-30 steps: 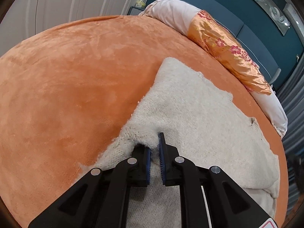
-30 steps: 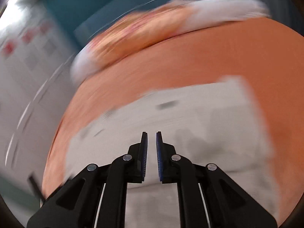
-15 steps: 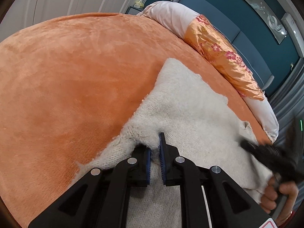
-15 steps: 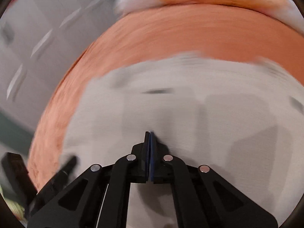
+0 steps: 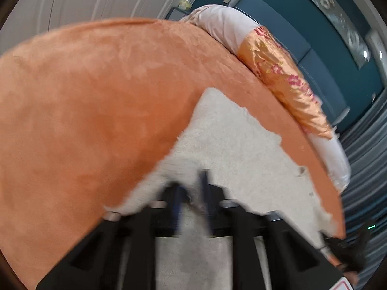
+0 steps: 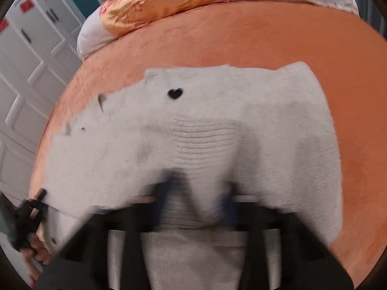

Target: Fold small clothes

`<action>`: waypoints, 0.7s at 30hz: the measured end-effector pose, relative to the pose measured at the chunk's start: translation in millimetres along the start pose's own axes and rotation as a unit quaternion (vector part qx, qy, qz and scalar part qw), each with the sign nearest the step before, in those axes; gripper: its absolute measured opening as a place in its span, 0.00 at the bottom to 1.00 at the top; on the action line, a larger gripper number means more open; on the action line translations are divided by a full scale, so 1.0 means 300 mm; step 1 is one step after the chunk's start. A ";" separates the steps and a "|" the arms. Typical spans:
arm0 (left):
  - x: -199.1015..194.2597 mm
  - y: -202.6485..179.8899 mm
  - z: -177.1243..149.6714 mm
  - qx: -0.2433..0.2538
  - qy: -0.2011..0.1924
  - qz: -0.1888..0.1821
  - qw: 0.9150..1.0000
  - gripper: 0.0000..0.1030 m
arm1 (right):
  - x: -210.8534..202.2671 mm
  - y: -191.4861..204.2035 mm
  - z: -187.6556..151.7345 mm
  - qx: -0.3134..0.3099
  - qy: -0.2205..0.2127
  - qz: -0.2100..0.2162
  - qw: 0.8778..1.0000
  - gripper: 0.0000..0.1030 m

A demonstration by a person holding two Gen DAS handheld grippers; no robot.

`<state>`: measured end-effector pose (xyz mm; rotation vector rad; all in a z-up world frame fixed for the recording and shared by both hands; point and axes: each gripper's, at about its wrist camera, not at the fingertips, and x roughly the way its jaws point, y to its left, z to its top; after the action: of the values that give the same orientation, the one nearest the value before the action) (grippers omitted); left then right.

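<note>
A cream knitted sweater [image 5: 241,149] lies spread on the orange bed cover [image 5: 84,120]. In the right wrist view the sweater [image 6: 278,130] shows a small black heart [image 6: 175,93] and a ribbed band. My left gripper [image 5: 192,198] is blurred over the sweater's near edge, its jaws a little apart with knit between them. My right gripper [image 6: 193,198] is blurred and open wide over the ribbed band. Each gripper shows at the edge of the other's view: the right one [image 5: 343,253], the left one [image 6: 26,215].
A floral orange pillow [image 5: 285,79] and white bedding [image 5: 225,26] lie along the bed's far side. White wardrobe doors [image 6: 26,77] stand beyond the bed [image 6: 241,36]. A teal wall [image 5: 302,19] is behind the pillows.
My right gripper was shut half a second ago and has opened wide over the ribbed band. My left gripper's jaws have spread apart and it is moving, blurred.
</note>
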<state>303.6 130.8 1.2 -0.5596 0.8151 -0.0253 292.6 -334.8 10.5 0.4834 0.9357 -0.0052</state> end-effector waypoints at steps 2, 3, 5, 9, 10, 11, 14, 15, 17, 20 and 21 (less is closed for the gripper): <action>0.003 -0.004 0.003 0.019 -0.006 0.016 1.000 0.05 | -0.101 -0.011 0.006 0.005 -0.058 0.012 0.998 0.06; 0.020 0.005 -0.007 0.027 0.001 0.023 0.999 0.05 | -0.106 -0.044 -0.004 0.014 -0.060 0.002 0.998 0.06; 0.050 0.029 -0.028 0.025 0.010 0.025 0.999 0.07 | -0.015 -0.138 -0.049 0.033 0.001 -0.037 0.999 0.07; 0.046 0.035 -0.042 0.032 -0.002 0.023 0.999 0.09 | -0.078 -0.133 -0.042 0.053 -0.030 -0.070 0.996 0.15; 0.046 0.039 -0.048 0.033 -0.006 0.022 0.999 0.11 | -0.111 -0.083 -0.023 0.044 -0.058 -0.081 0.994 0.15; 0.047 0.042 -0.050 0.032 -0.009 0.020 0.999 0.11 | -0.131 -0.014 0.000 0.030 -0.078 -0.067 0.994 0.15; 0.048 0.047 -0.054 0.028 -0.014 0.013 0.999 0.11 | -0.068 0.247 0.062 -0.042 -0.055 0.030 0.997 0.23; 0.048 0.050 -0.054 0.027 -0.015 0.010 0.999 0.11 | 0.016 0.390 0.077 -0.088 -0.021 0.069 0.993 0.31; 0.049 0.054 -0.054 0.023 -0.018 0.004 1.000 0.11 | 0.163 0.600 0.075 -0.150 0.023 0.117 0.982 0.34; 0.050 0.057 -0.056 0.022 -0.022 -0.003 0.999 0.11 | 0.420 0.853 0.058 -0.209 0.086 0.111 0.968 0.34; 0.052 0.058 -0.059 0.023 -0.024 -0.005 0.999 0.11 | 0.485 0.908 0.045 -0.217 0.100 0.111 0.965 0.34</action>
<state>298.8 133.9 -27.5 -0.5200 0.7630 -0.0394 447.9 -67.4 12.8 0.1786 1.0414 0.4510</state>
